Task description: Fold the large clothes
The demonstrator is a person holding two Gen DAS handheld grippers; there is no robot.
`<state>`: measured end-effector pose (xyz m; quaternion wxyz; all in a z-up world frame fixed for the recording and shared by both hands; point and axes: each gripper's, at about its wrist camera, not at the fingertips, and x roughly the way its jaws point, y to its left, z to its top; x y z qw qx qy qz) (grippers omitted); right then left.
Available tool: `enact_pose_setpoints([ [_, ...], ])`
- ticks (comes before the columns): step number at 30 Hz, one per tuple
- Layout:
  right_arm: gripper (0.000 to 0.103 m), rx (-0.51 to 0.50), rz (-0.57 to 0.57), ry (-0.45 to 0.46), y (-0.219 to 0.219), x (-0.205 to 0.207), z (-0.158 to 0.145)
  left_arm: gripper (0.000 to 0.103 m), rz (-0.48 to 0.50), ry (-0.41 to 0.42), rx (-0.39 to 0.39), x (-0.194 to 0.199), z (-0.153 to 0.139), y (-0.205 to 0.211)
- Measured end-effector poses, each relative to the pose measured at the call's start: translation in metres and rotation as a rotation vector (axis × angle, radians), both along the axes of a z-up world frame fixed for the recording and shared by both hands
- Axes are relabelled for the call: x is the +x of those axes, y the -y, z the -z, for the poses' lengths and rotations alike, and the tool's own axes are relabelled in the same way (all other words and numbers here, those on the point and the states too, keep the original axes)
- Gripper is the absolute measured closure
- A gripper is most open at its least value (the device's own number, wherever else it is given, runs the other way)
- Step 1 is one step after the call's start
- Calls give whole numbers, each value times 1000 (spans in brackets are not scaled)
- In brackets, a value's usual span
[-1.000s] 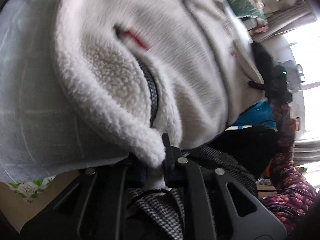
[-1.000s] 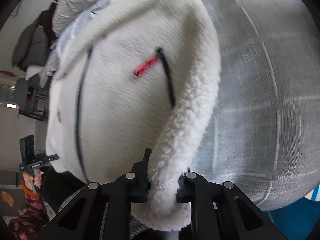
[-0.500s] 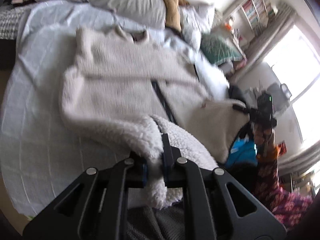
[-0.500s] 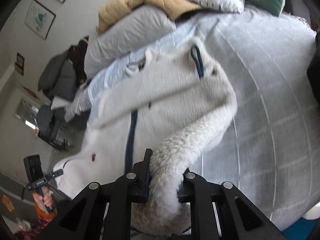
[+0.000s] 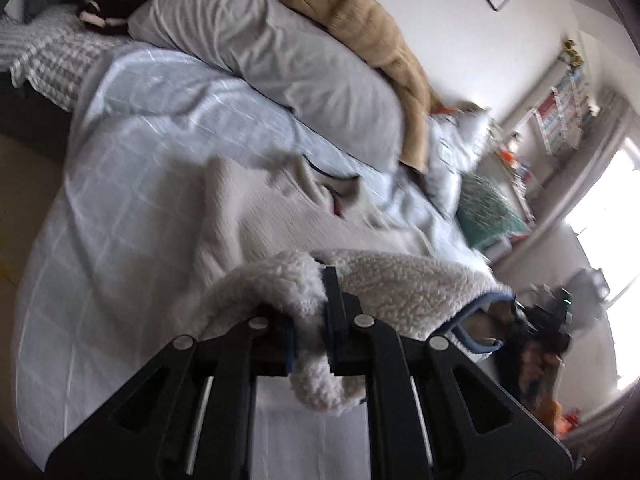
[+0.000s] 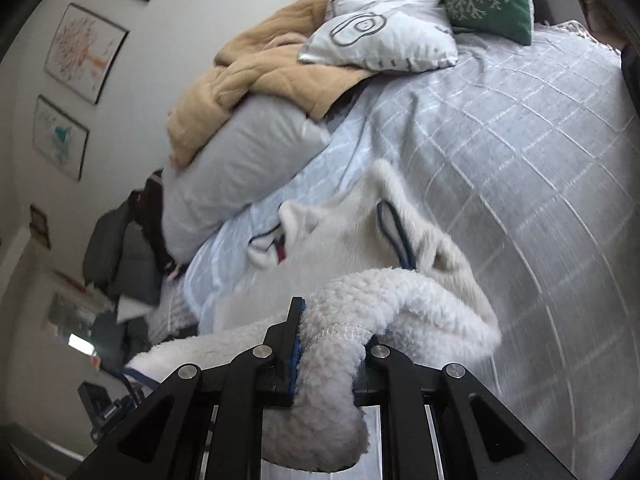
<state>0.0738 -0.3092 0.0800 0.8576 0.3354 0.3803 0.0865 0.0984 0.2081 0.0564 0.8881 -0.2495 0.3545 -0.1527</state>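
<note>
We hold the white fleece jacket by its near edge, one tool on each side. Our left tool is clamped narrow on a thick fold of the curly sherpa pile, which bulges out between and below its fingers. Our right tool is likewise pinched tight on a fleece cuff with a ribbed band, the cloth hanging down in a lump under the jaws. From both grips the jacket runs away from us onto the bed, where its far part, collar end farthest off, lies on the pale blue checked cover. The near part is lifted clear and doubled back, showing fluffy lining. Dark blue trim edges the hem and a pocket opening. Beyond the jacket lie a grey pillow and a tan blanket.
</note>
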Motion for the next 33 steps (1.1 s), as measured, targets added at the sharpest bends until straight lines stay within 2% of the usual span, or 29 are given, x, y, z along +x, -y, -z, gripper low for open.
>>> enact_pose_setpoints([
  [2, 87, -9, 17, -1, -3, 15, 11, 90, -28, -4, -12, 18, 15, -1],
  [5, 87, -38, 26, -33, -7, 37, 28, 90, -48, -51, 34, 45, 35, 2],
  [8, 87, -35, 38, -41, -8, 52, 39, 90, -67, -68, 39, 64, 48, 2],
  [13, 86, -31, 79, -52, -11, 79, 59, 89, -109, -107, 8, 92, 72, 0],
  [17, 81, -24, 138, -125, -12, 103, 92, 86, -126, -177, 7, 116, 97, 4],
  [20, 77, -28, 144, -136, -14, 112, 107, 86, -126, -221, -43, 126, 108, 2],
  [21, 75, -34, 142, -134, -15, 114, 107, 84, -127, -235, -62, 127, 108, 0],
  [23, 67, -14, 128, -139, -14, 115, 103, 73, -112, -262, -117, 126, 101, -5],
  [25, 49, 40, 106, -123, -10, 111, 93, 55, -89, -240, -169, 118, 87, -11],
  [26, 45, 69, 99, -102, -7, 106, 86, 49, -81, -214, -176, 112, 79, -14],
  [27, 40, 77, 100, -85, -4, 102, 80, 39, -82, -181, -162, 105, 70, -17],
  [28, 40, 81, 100, -65, -2, 99, 75, 33, -92, -145, -135, 98, 62, -21],
  [31, 39, 106, 109, -11, 9, 89, 59, 29, -128, -36, 10, 77, 37, -28],
  [33, 39, 93, 132, 10, 16, 83, 53, 28, -139, -7, 127, 76, 33, -25],
])
